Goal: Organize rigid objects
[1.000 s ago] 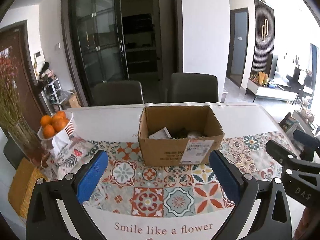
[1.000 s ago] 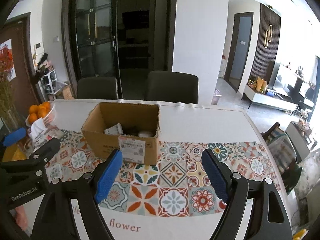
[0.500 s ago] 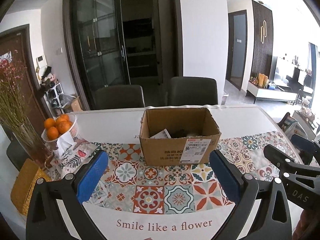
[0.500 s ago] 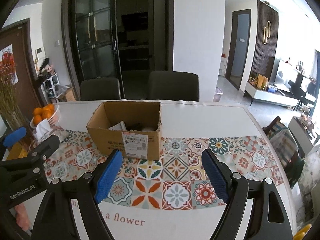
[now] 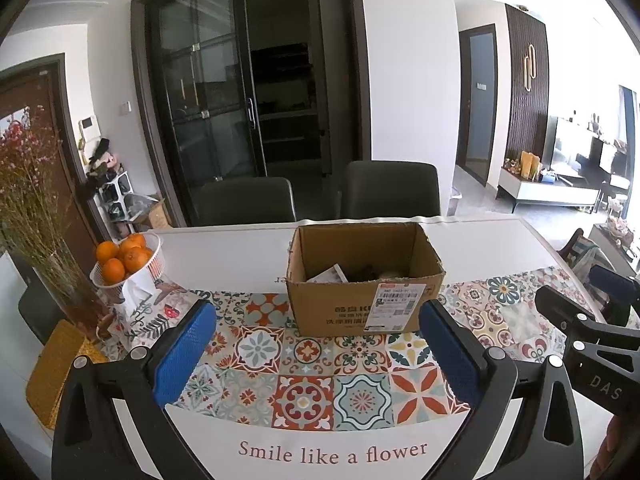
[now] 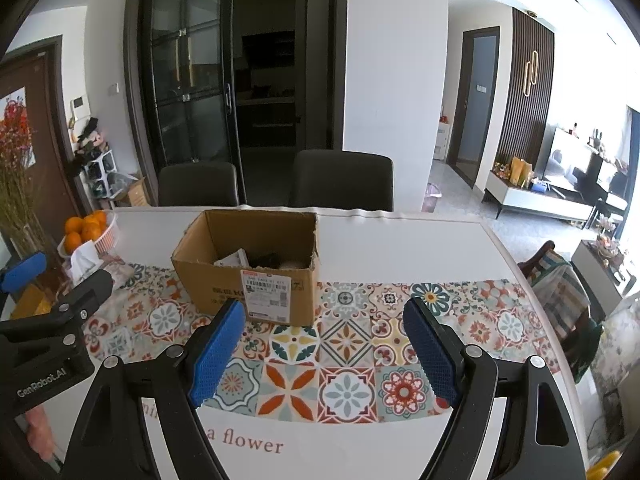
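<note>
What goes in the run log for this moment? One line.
left gripper: open, holding nothing | right gripper: open, holding nothing | cardboard box: on tablecloth, items inside

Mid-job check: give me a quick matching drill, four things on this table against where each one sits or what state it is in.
Things:
1. cardboard box
2. oranges
3. left tongs
4. dried flowers

Place or state:
A. piled in a white basket at the table's left side
B. open, holding nothing, above the tiled runner
C. open-topped, mid-table on the runner, a few items inside
D. standing in a glass vase at the far left edge

Pairs: 1-C, 2-A, 3-B, 4-D
</note>
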Demonstrator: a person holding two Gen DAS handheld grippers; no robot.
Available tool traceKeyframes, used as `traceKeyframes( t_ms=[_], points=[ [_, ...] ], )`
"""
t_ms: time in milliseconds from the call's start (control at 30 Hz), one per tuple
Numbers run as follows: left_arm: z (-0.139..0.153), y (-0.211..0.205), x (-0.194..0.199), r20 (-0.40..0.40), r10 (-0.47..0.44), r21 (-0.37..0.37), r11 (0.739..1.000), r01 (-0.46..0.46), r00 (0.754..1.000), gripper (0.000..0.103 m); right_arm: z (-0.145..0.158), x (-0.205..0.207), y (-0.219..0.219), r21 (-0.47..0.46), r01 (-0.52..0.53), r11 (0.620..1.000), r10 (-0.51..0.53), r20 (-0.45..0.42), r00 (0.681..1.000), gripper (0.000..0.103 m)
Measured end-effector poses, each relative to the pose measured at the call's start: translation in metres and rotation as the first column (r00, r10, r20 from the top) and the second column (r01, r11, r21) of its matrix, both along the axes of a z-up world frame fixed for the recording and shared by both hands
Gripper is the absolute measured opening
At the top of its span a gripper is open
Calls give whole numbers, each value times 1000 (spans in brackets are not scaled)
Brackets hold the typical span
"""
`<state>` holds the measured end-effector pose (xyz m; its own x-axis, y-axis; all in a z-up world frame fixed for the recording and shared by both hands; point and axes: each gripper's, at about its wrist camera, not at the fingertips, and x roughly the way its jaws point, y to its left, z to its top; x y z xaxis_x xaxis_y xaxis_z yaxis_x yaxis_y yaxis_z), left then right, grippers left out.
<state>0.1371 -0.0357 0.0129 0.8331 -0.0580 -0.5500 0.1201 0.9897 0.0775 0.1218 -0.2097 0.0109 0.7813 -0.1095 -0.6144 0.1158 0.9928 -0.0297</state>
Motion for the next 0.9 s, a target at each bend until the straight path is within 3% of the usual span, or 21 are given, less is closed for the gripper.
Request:
traceKeyframes(
  t_ms=[900],
  points=[
    [6, 1, -6, 24, 7, -24, 1000, -6, 1000, 103, 6, -5, -1, 5, -6, 1000, 6, 17, 1000, 82]
  ],
)
